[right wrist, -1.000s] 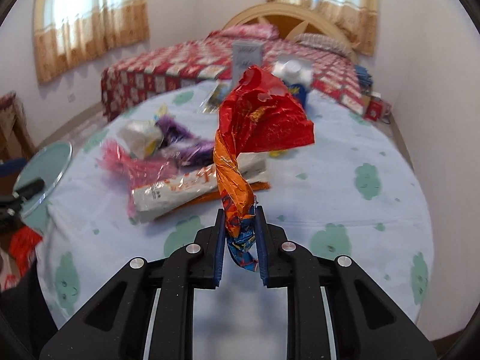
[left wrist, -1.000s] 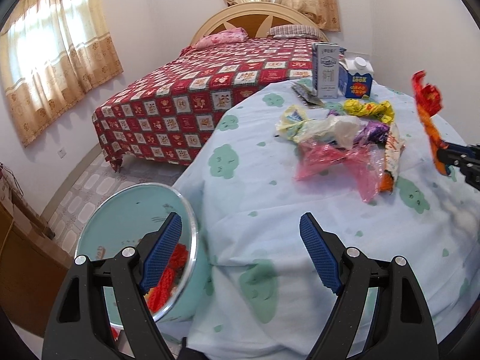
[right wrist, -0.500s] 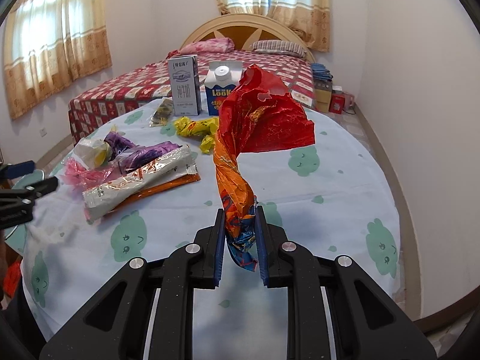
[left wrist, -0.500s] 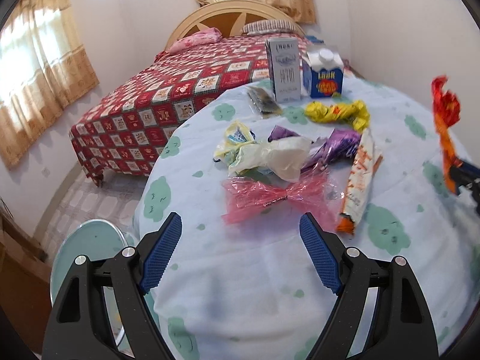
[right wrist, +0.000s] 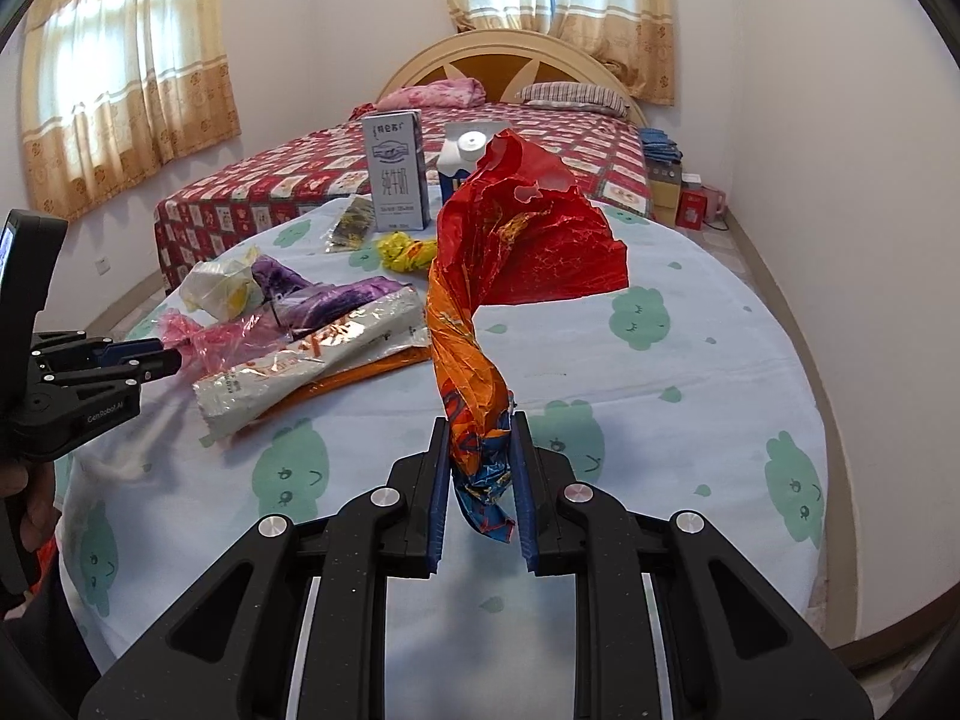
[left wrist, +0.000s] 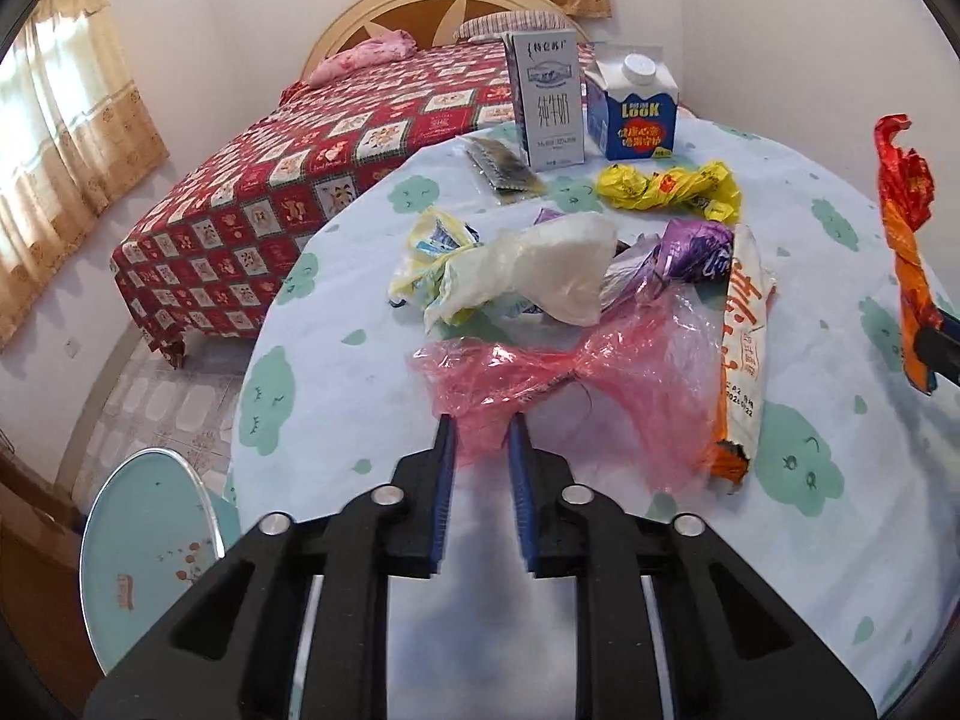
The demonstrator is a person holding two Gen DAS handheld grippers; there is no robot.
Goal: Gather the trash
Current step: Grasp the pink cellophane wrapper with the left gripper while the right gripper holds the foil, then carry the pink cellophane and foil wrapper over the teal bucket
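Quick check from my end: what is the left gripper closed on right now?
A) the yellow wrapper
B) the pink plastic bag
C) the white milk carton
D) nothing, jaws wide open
B: the left gripper has its jaws pinched on the near edge of the pink plastic bag, while the right gripper holds the red-orange wrapper.

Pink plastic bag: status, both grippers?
Left gripper shut on pink plastic bag, bag on the table. Right gripper shut on red-orange wrapper, held upright. Nothing blocking.
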